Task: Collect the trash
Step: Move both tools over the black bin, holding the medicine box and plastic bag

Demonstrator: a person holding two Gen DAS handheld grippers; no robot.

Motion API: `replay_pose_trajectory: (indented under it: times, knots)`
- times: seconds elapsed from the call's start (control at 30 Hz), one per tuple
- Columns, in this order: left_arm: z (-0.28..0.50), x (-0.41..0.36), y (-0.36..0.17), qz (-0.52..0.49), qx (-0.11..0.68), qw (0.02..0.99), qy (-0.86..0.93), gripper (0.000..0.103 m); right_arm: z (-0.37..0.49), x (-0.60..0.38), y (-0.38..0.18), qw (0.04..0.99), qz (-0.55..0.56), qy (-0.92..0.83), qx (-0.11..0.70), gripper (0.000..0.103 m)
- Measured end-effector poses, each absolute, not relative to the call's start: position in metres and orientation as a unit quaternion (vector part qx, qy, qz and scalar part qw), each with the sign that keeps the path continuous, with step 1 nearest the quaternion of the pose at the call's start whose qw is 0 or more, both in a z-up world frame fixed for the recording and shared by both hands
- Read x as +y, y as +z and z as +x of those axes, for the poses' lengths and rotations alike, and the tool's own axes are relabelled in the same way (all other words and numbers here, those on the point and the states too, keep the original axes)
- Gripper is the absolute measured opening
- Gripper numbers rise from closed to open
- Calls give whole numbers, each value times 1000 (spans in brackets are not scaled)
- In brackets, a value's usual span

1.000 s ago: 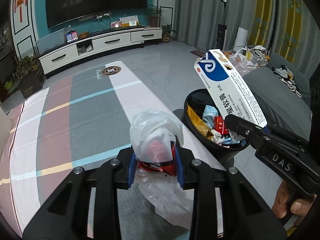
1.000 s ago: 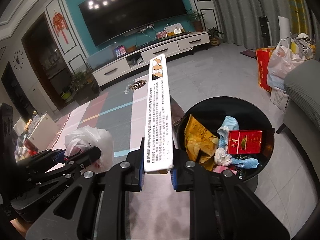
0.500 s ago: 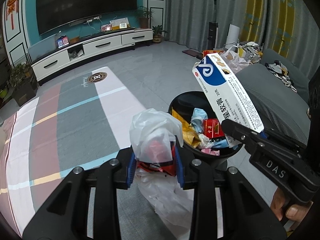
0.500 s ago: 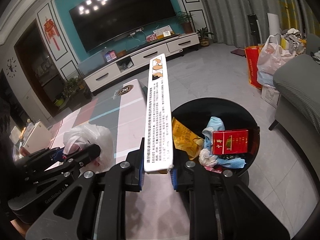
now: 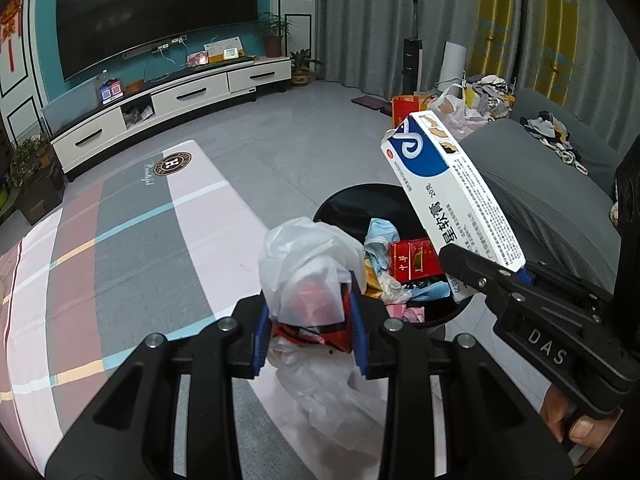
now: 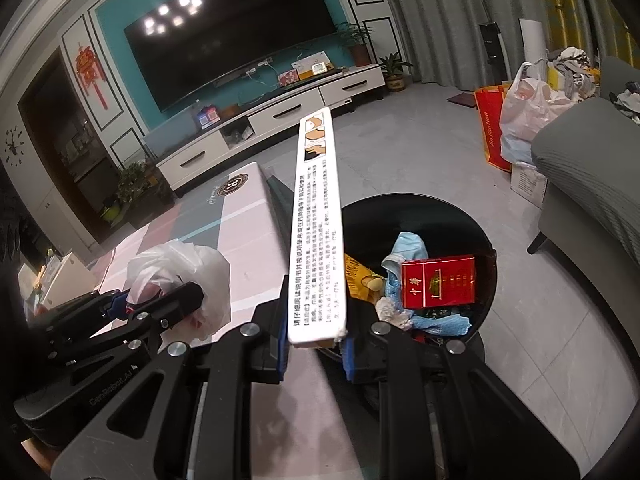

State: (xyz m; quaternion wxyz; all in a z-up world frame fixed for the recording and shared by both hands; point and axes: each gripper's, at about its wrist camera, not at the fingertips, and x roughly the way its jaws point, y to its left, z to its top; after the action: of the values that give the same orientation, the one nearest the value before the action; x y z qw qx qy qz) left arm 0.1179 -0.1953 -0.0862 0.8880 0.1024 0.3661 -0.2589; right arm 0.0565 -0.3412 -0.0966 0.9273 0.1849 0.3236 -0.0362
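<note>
Left wrist view: the black round trash bin (image 5: 360,208) sits nearer and more central than a second ago. The left gripper (image 5: 310,320) clamps a crumpled, translucent white plastic bag (image 5: 308,264) with red inside.

Right wrist view: the bin (image 6: 486,296) looms larger. The right gripper (image 6: 316,344) pinches a long white cardboard medicine box (image 6: 318,232) beside the bin rim.

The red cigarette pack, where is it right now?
The red cigarette pack lies in the black bin, right of the white box in the right gripper.
</note>
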Motion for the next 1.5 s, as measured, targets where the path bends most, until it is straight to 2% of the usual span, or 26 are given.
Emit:
replay_pose_trajectory:
  times: [1.5]
  knots:
    - [138, -258, -105, 130, 373, 867, -303, 34, 56, -383, -110, 916, 210, -92, 330, 21]
